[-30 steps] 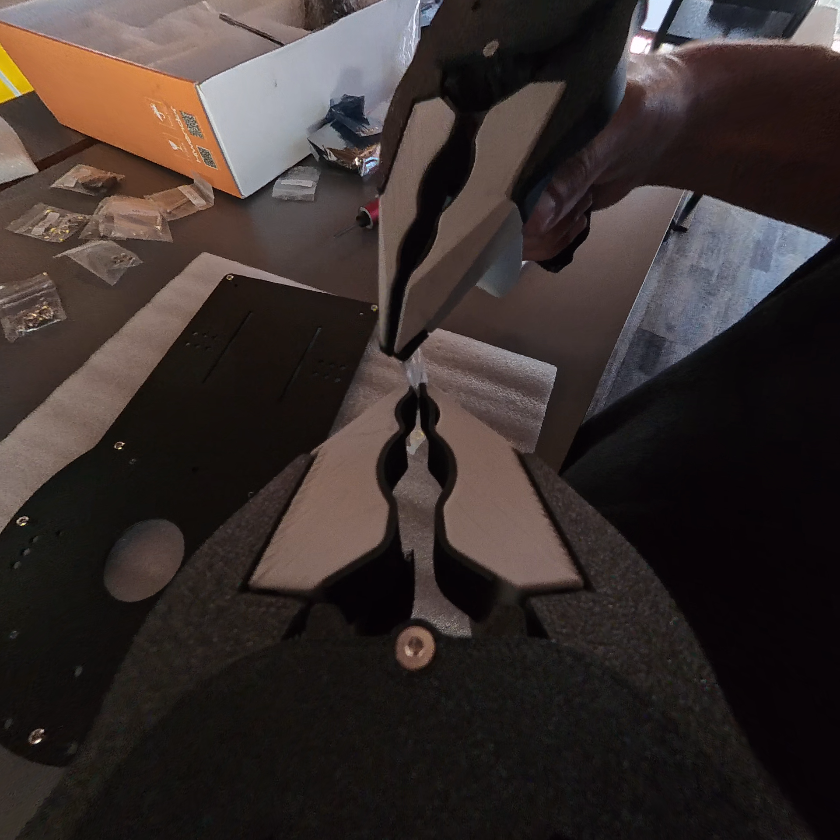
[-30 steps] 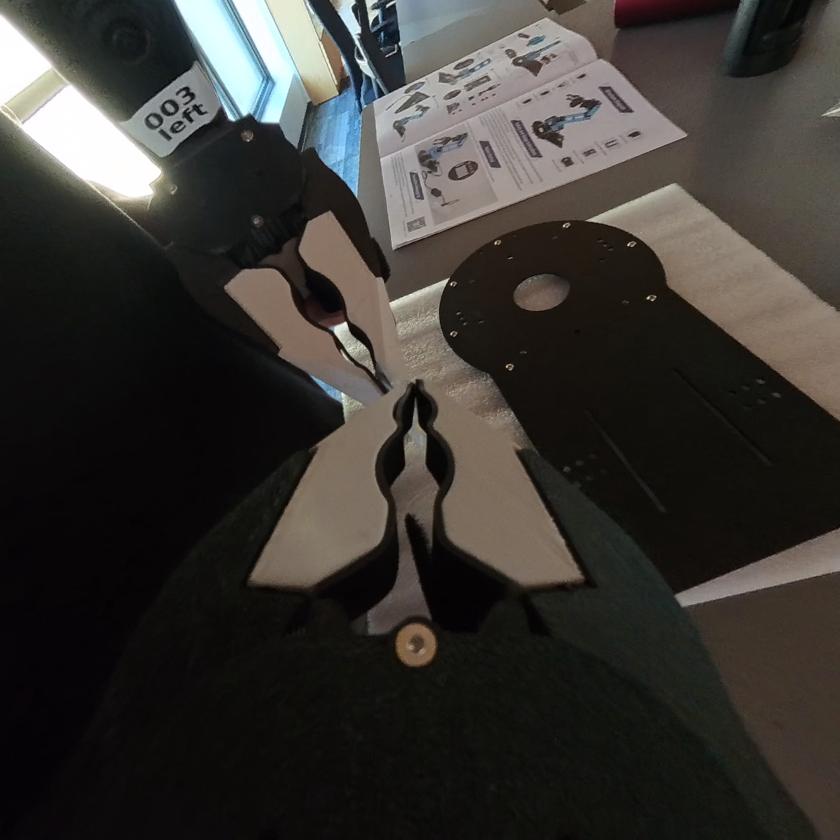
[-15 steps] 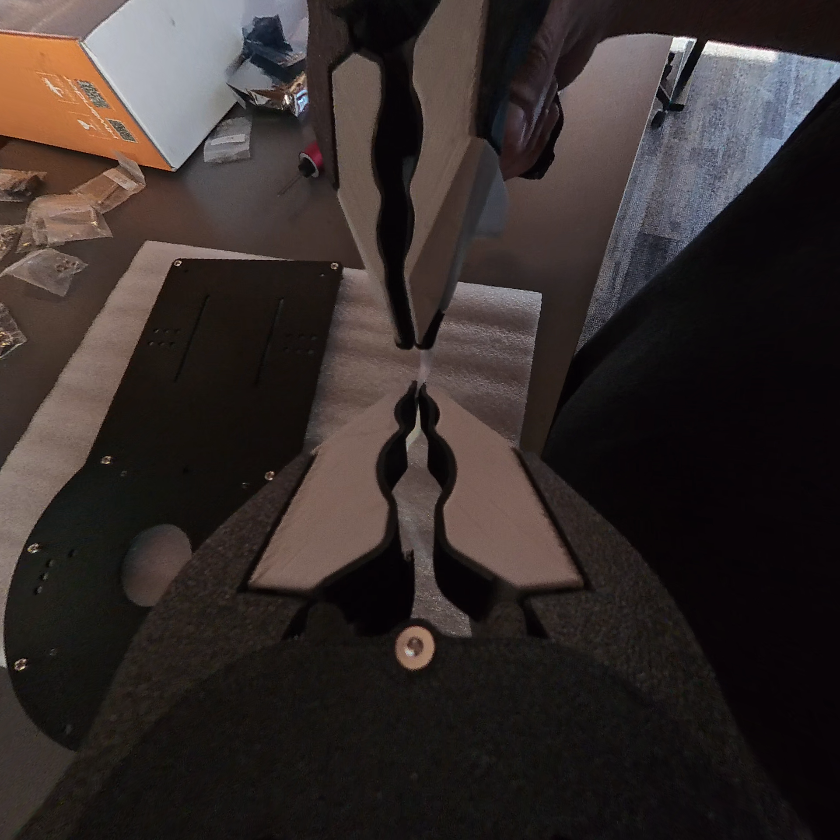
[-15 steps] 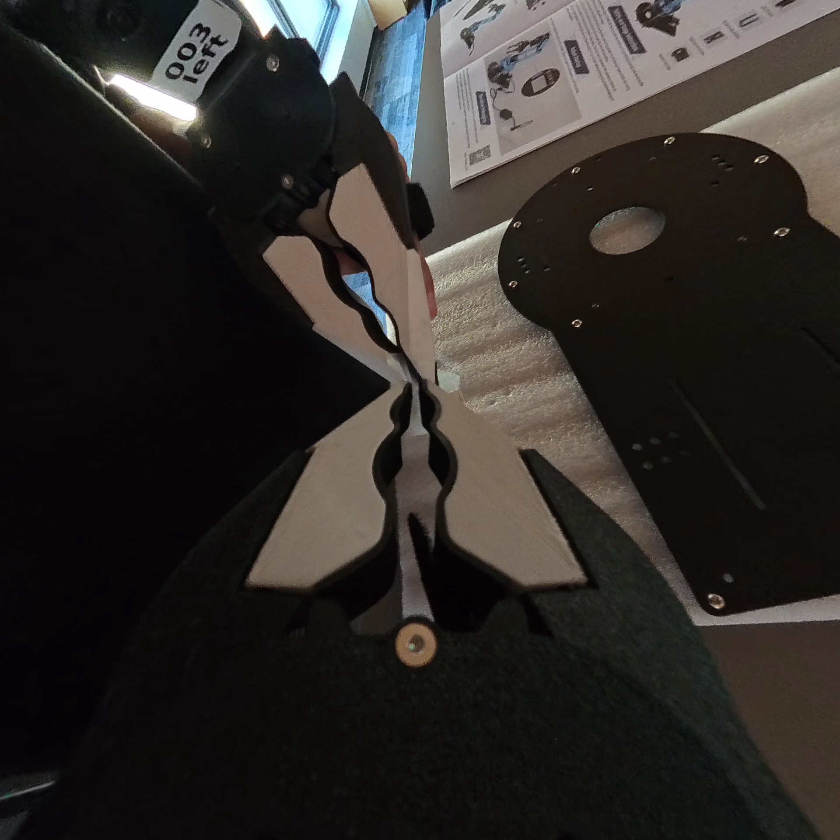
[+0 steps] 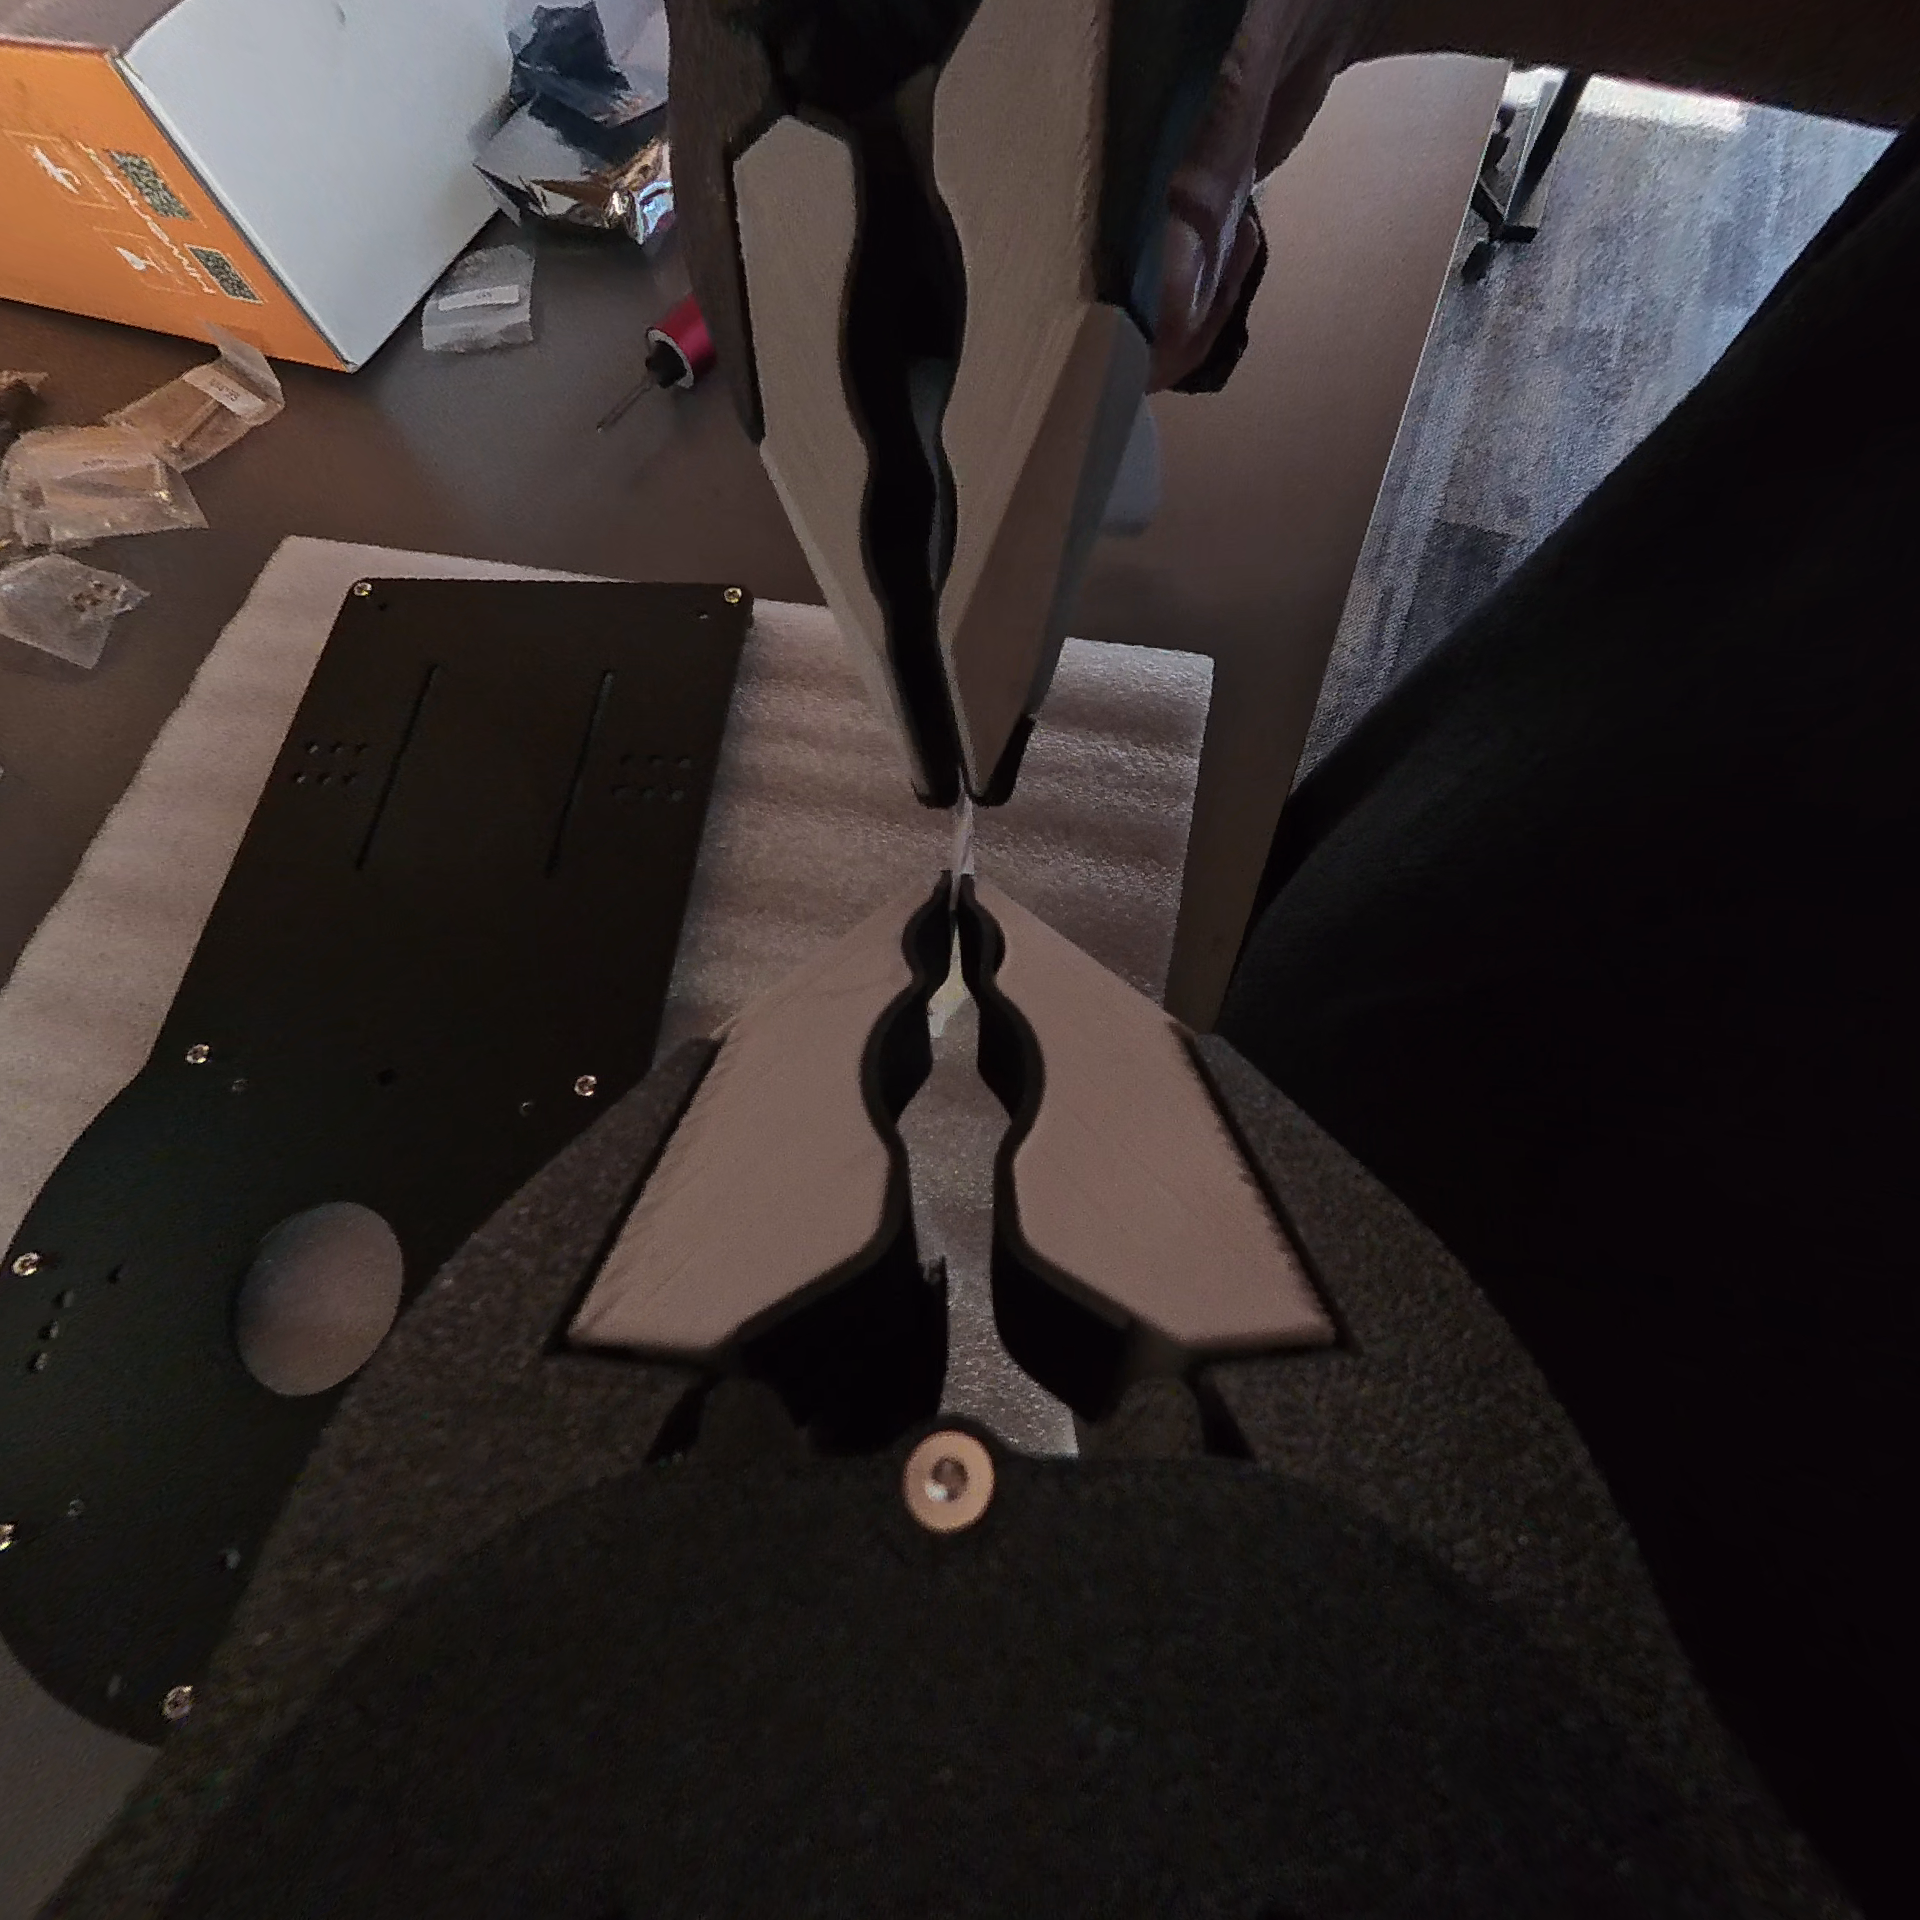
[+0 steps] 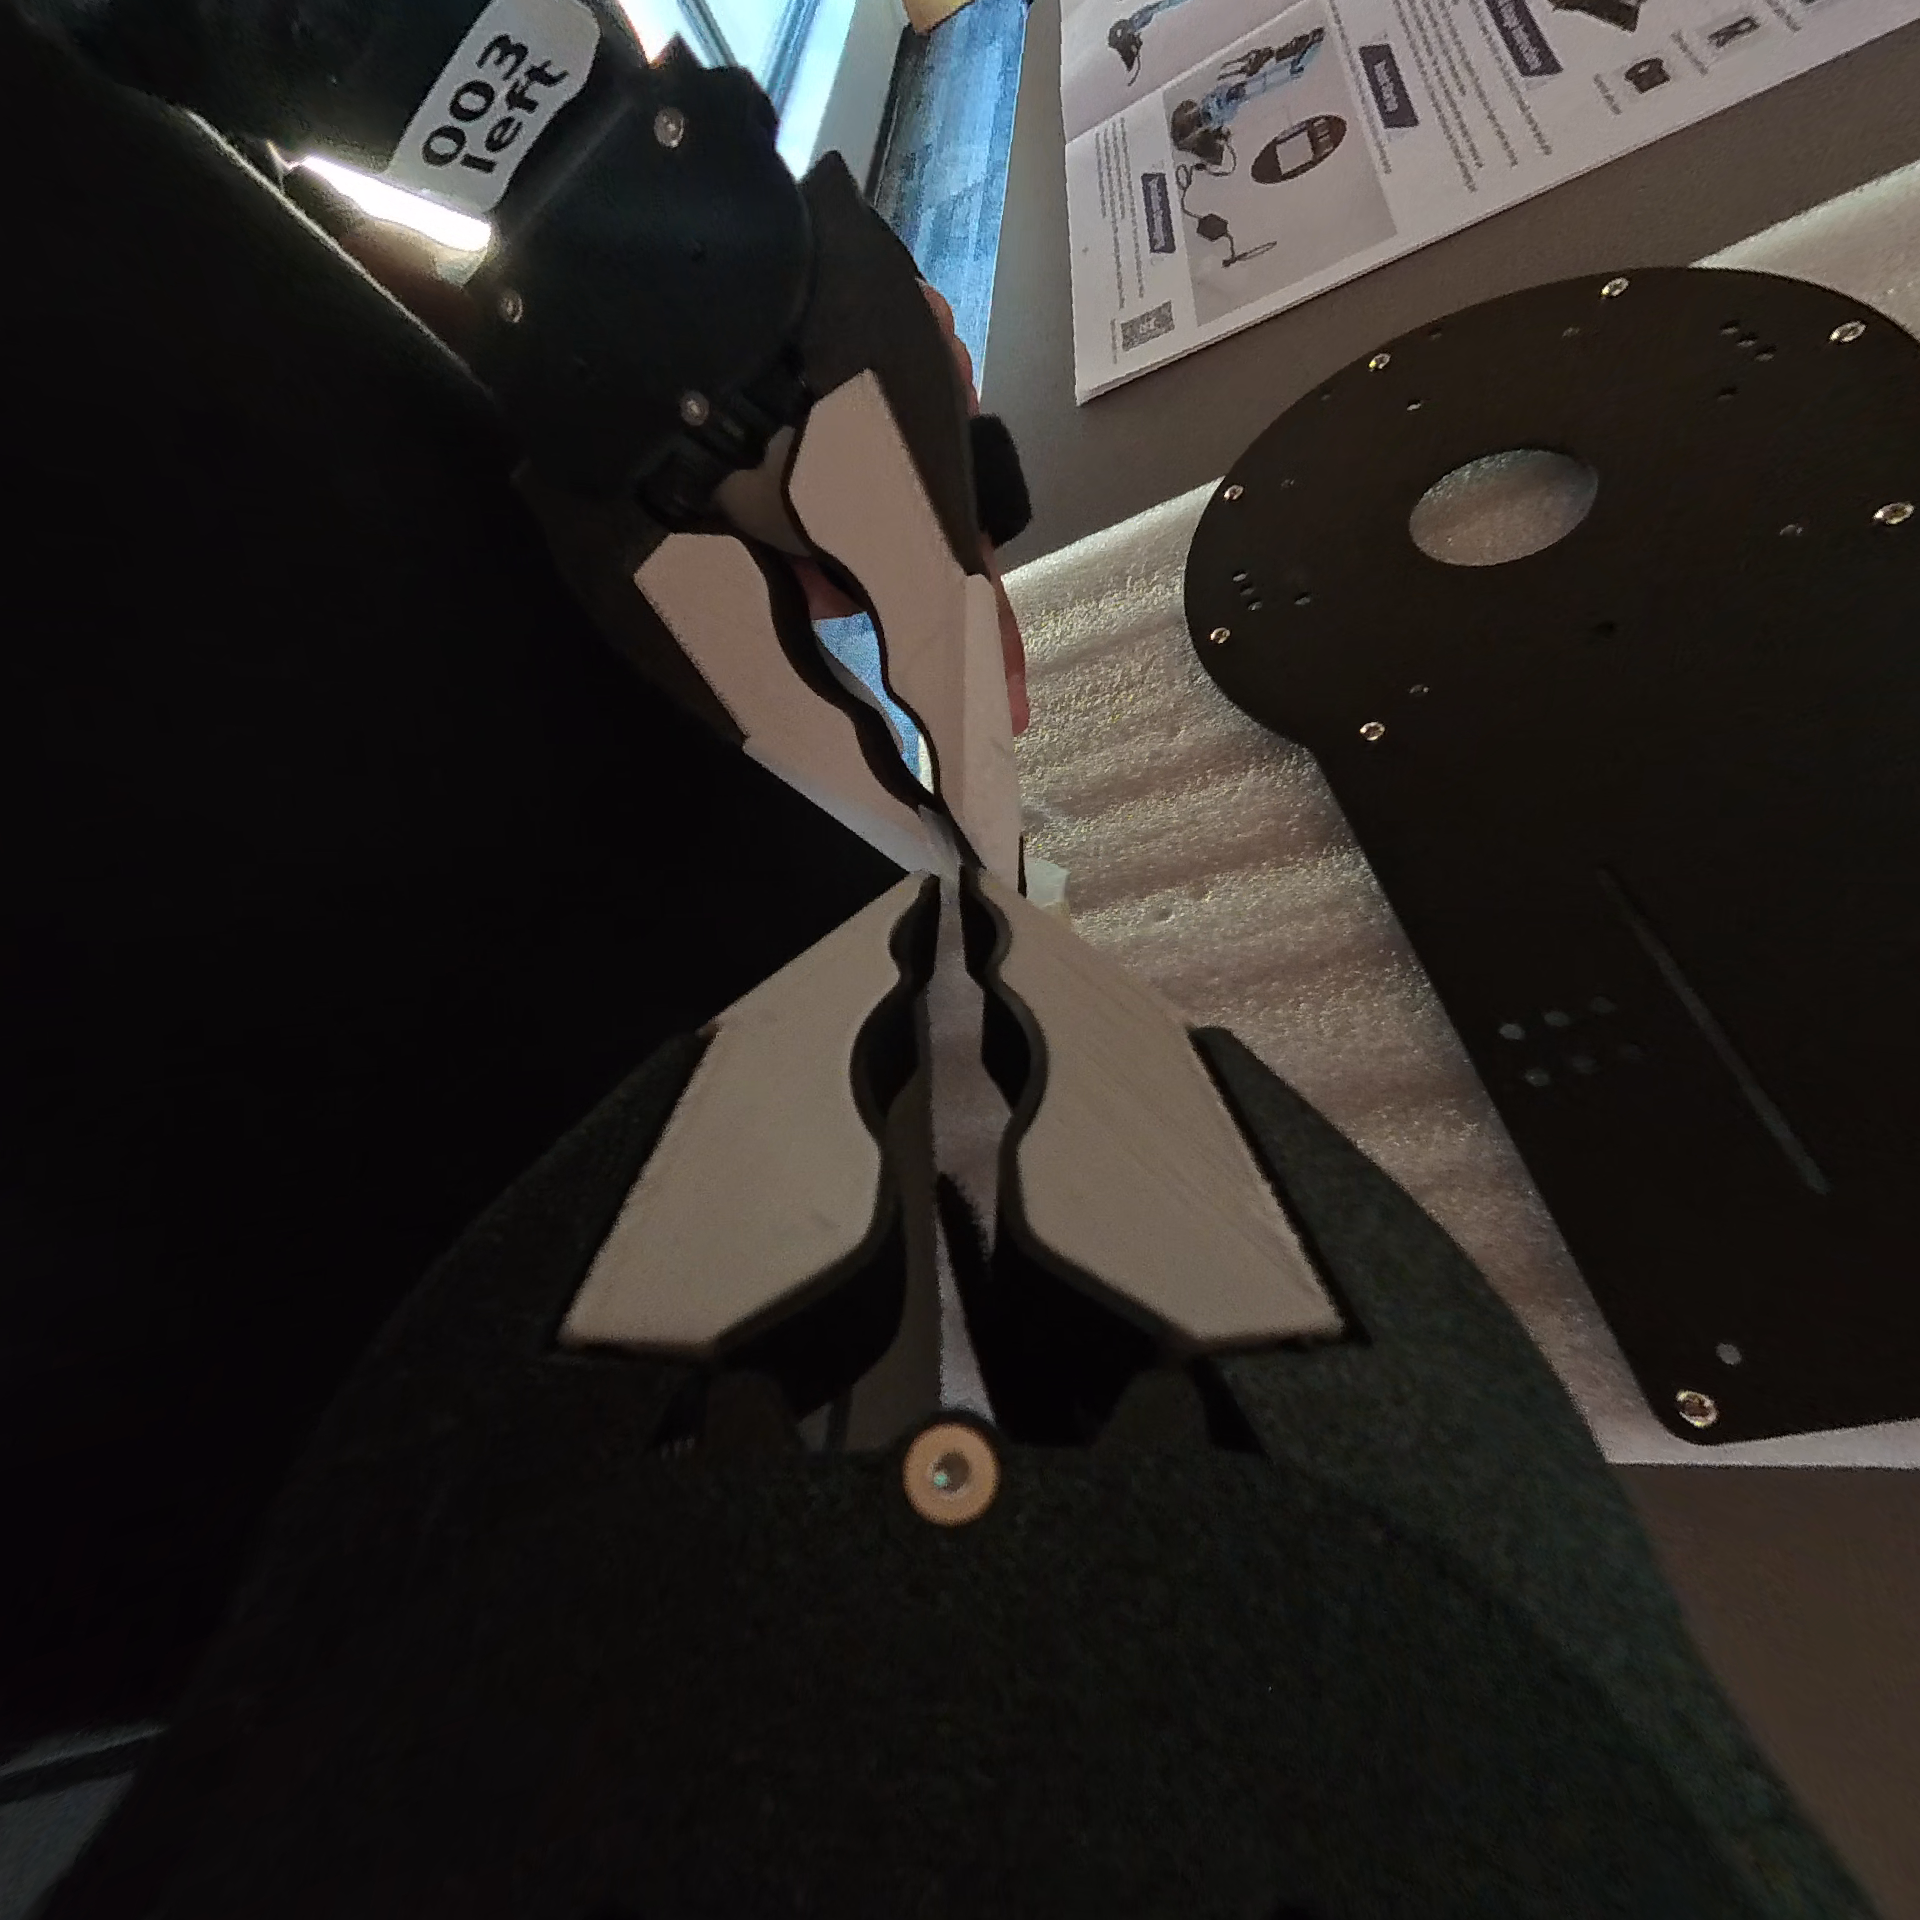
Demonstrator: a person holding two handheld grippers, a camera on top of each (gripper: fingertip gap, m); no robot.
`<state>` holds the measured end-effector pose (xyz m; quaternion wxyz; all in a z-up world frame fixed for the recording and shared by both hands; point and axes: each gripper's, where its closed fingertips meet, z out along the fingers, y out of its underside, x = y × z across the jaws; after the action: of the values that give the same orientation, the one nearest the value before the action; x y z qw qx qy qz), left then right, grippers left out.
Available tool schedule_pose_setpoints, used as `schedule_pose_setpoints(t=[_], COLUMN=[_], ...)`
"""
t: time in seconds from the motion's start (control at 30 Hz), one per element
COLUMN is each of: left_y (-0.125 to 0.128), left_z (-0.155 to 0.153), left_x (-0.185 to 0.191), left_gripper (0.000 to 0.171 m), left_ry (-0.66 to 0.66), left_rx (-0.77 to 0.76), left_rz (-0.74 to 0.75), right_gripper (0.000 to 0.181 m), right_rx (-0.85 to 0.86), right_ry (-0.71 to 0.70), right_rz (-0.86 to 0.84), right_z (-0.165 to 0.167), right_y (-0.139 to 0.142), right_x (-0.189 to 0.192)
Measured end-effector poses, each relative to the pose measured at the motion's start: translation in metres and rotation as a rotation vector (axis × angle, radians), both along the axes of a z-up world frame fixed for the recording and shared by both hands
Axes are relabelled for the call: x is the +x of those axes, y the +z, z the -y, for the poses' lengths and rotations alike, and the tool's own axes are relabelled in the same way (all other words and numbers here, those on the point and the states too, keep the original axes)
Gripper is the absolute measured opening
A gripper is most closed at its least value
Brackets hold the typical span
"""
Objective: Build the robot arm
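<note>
My left gripper (image 5: 956,891) is shut on a small clear plastic bag (image 5: 962,844), held above the white foam sheet (image 5: 831,769). My right gripper (image 5: 961,798) comes in from above, tip to tip with the left, and is shut on the other end of the same bag. A short strip of the bag shows between the two pairs of tips. In the right wrist view my right gripper (image 6: 948,885) meets the left gripper (image 6: 961,847), with a bit of the bag (image 6: 1044,888) beside them. A black metal plate (image 5: 364,935) lies on the foam to the left.
An orange and white box (image 5: 260,156), small bags of screws (image 5: 94,488), a foil bag (image 5: 592,187) and a red-handled tool (image 5: 681,348) lie on the dark table. An open printed booklet (image 6: 1351,156) lies beyond the plate (image 6: 1610,831). A person's dark clothing (image 5: 1610,935) fills the right. Left and right tips are no more than a few centimetres apart.
The right gripper has swung from a slant to point straight at the left gripper's tips. Both stay shut on the bag, and the strip between the tips has lengthened slightly.
</note>
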<state>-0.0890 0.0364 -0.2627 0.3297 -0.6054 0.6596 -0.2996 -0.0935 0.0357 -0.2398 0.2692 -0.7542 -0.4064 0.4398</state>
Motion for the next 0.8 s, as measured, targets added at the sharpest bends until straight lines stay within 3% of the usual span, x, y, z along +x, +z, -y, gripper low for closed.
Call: schedule_pose_setpoints(t=[0.57, 0.8], left_y=[-0.003, -0.006], left_z=[0.000, -0.007], left_x=[0.002, 0.002], left_gripper=[0.000, 0.000], left_ry=[-0.055, -0.019], left_rx=[0.142, 0.122], left_rz=[-0.009, -0.025], right_gripper=[0.002, 0.000], right_rx=[-0.109, -0.096], right_ry=[0.028, -0.018], right_rz=[-0.049, -0.057], right_z=[0.009, 0.001], right_y=[-0.007, -0.011], right_x=[-0.002, -0.002])
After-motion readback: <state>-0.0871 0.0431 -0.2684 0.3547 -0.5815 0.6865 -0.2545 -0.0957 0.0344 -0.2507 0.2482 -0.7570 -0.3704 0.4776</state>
